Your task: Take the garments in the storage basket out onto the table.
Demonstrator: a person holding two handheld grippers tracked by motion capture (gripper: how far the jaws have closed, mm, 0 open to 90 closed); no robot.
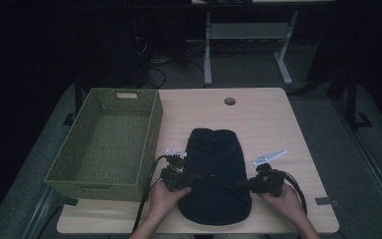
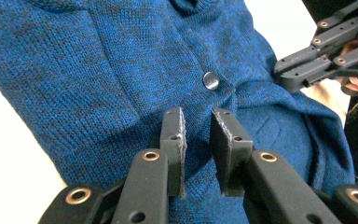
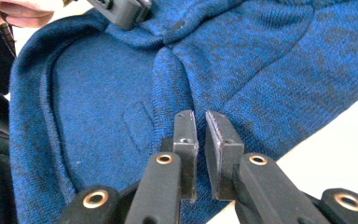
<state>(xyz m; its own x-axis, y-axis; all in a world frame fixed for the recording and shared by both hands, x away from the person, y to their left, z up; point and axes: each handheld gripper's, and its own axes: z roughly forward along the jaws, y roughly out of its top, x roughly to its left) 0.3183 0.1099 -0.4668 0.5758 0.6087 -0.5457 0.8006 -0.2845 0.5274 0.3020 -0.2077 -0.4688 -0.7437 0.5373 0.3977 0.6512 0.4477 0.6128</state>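
A dark blue knitted garment [image 1: 214, 164] lies in a folded heap on the light wooden table [image 1: 268, 119], near the front edge. Its knit and a dark round button [image 2: 210, 80] show close up in the left gripper view. My left gripper [image 1: 198, 179] sits at the garment's left edge, its pads [image 2: 179, 135] a little apart with knit gathered between them. At the garment's right edge, my right gripper [image 1: 242, 184] has its jaws [image 3: 200, 114] nearly together on a fold of the cloth [image 3: 261, 56]. The fabric puckers in a crease between the two grippers.
A green woven basket [image 1: 151, 129] stands on the table's left part, right beside the garment. A round cable hole [image 1: 230, 101] is in the table's far middle. Metal table legs and cables lie on the floor beyond.
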